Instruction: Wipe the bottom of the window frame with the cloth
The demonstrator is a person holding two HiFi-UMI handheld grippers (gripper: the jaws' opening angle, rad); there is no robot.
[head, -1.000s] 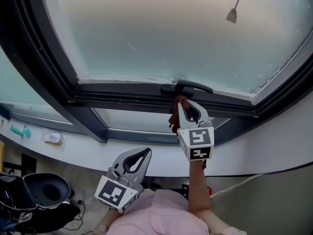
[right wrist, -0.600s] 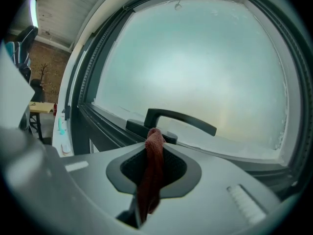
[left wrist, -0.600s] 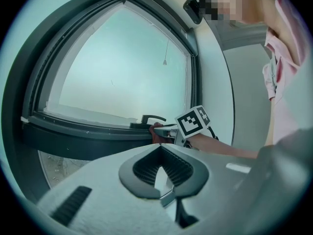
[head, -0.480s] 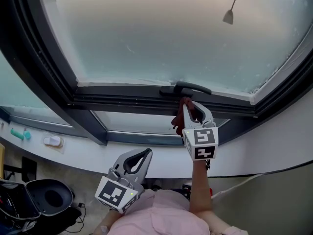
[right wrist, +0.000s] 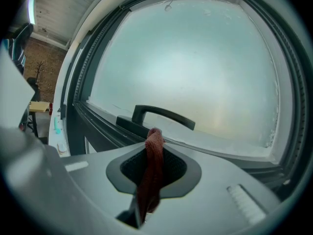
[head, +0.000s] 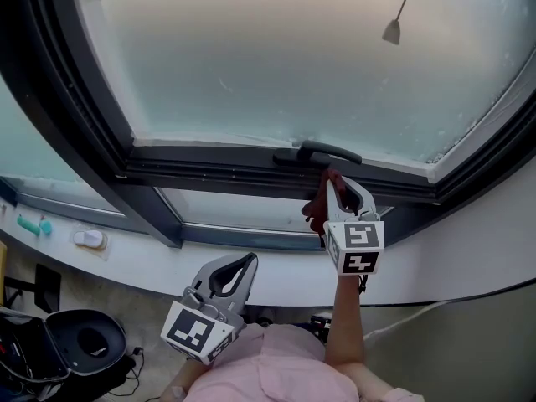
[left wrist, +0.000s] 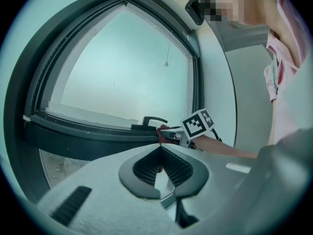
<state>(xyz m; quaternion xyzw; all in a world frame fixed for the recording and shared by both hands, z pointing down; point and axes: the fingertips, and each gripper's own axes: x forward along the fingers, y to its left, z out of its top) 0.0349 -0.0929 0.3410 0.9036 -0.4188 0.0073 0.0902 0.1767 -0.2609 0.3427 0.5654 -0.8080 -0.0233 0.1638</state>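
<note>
Rightward travel is the change: the right tongs (head: 337, 187) now sit further right along the window frame (head: 218, 170) than one second ago, and have passed under the handle (head: 327, 151).

**Present state**
- The right tongs are clamped on the cloth (head: 315, 210). A red fold stands up between the jaws, and the rest hangs below them.
- The cloth is at the bottom rail of the frame, just below the handle. Contact with the rail appears likely but cannot be confirmed.
- The left tongs (head: 233, 276) have their jaws together on nothing and are held low, near the person's body and well apart from the frame.

**Procedure for the stroke**
1. Keep the grip firm; the fold is narrow and could slip out under drag.
2. Press the protruding fold onto the rail, not the hard jaw tips.
3. Steer below the handle base so the tongs do not catch on it.
4. Move in one steady line toward the right corner.

**Differences from the earlier frames**
- The right arm is extended further to the right.
- The left tongs have barely shifted.
- The cloth remains gripped the same way.
</note>
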